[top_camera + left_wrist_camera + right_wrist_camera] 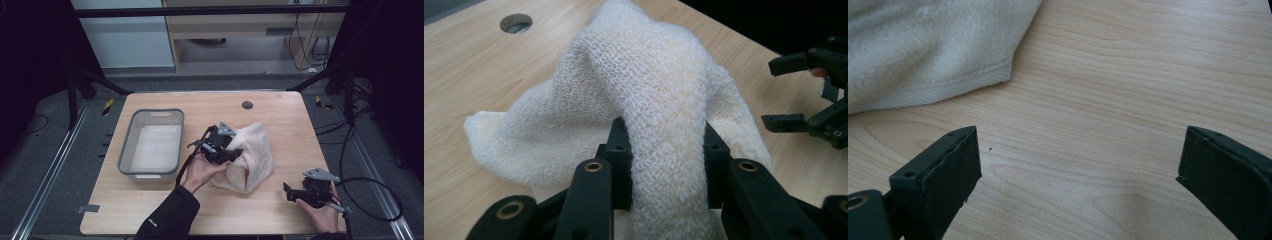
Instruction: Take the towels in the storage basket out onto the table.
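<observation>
A cream-white towel [252,155] lies bunched on the wooden table, right of centre. My left gripper [231,152] is shut on a raised fold of the towel [664,115], which rises between its two black jaws and drapes away toward the far side. My right gripper [289,191] hovers low over bare wood near the front right corner, open wide with nothing between its jaws. Its open fingers [796,120] appear at the right edge of the left gripper view. A corner of the towel [923,55] lies just beyond my right gripper [1073,165].
A grey plastic tub [152,142] with nothing inside stands on the left half of the table. A dark round cable hole [247,105] is near the back edge. Black cable loops off the table's right side [380,200]. Bare wood [280,120] surrounds the towel.
</observation>
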Motion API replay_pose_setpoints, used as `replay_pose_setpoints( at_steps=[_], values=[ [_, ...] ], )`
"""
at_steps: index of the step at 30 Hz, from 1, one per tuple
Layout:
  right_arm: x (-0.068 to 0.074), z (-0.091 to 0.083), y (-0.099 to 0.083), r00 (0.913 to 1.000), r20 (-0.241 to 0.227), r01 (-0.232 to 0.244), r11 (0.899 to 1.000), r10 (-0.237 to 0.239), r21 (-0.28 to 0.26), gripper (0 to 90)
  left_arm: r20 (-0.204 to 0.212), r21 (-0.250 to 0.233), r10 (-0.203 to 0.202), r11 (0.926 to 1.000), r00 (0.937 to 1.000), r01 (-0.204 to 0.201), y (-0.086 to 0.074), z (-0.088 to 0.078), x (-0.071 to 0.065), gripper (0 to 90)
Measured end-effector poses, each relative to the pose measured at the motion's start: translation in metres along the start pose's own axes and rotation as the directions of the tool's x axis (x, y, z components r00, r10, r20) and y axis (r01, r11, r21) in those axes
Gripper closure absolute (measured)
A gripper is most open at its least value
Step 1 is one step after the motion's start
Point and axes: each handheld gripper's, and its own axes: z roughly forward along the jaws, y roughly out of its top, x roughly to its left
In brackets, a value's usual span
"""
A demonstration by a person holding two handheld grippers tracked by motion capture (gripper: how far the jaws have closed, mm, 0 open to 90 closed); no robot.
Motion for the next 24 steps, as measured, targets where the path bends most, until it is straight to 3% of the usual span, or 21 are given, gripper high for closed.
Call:
replay_pose_setpoints(
  at_steps=[17, 24],
  values=[
    [0.000, 0.000, -0.001, 1.0000, 0.002, 0.007, 1.000, -0.007, -0.004, 3.2, -0.011, 0.055, -0.021, 0.9983, 0.9997, 0.021, -0.023, 0.027, 0.001, 55.0],
    [0.000, 0.000, -0.001, 1.0000, 0.004, 0.002, 1.000, -0.002, -0.001, 3.1, -0.011, 0.082, -0.032, 0.9961, 0.9994, 0.033, -0.032, 0.036, 0.000, 44.6]
  ],
)
